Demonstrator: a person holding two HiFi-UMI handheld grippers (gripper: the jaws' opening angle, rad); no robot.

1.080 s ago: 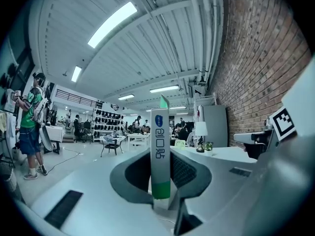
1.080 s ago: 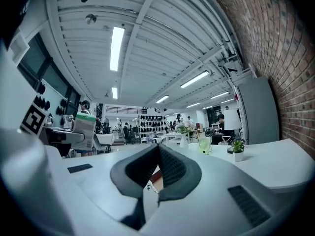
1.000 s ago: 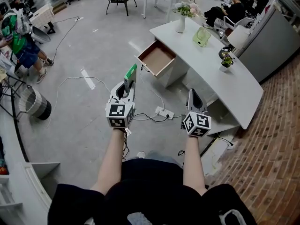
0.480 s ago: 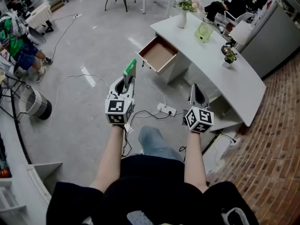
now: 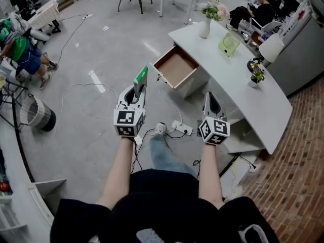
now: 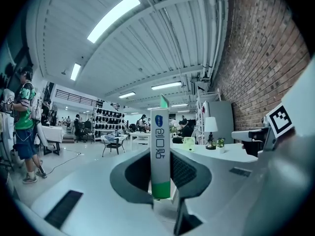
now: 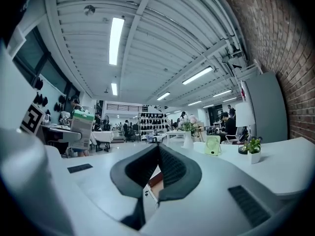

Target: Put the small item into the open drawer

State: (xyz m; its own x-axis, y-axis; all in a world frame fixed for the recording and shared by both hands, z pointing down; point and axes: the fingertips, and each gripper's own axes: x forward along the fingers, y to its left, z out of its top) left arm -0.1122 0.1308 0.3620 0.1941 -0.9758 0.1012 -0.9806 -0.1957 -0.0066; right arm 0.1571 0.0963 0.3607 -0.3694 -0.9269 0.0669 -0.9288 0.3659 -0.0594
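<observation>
A small upright box [image 5: 140,78], white with a green end, is clamped in my left gripper [image 5: 137,89]. In the left gripper view the box [image 6: 160,132] stands between the dark pads [image 6: 137,173], which press on it from both sides. My right gripper [image 5: 210,100] is level with the left one; its jaws meet at the tips with nothing between them, as the right gripper view shows [image 7: 158,149]. The open drawer [image 5: 175,67], brown inside, sticks out of the white desk [image 5: 238,92] ahead of both grippers. A bit of the drawer [image 7: 153,178] shows below the right jaws.
On the desk stand a vase of flowers [image 5: 206,24], a pale green fan [image 5: 229,43], a small plant [image 5: 256,75] and a lamp [image 5: 272,47]. A power strip with cables [image 5: 181,128] lies on the floor below the grippers. A bin [image 5: 38,114] stands left; brick surface right.
Both grippers have moved forward toward the desk, and the drawer now sits closer to them. One of the person's legs has stepped forward. The box stays clamped.
</observation>
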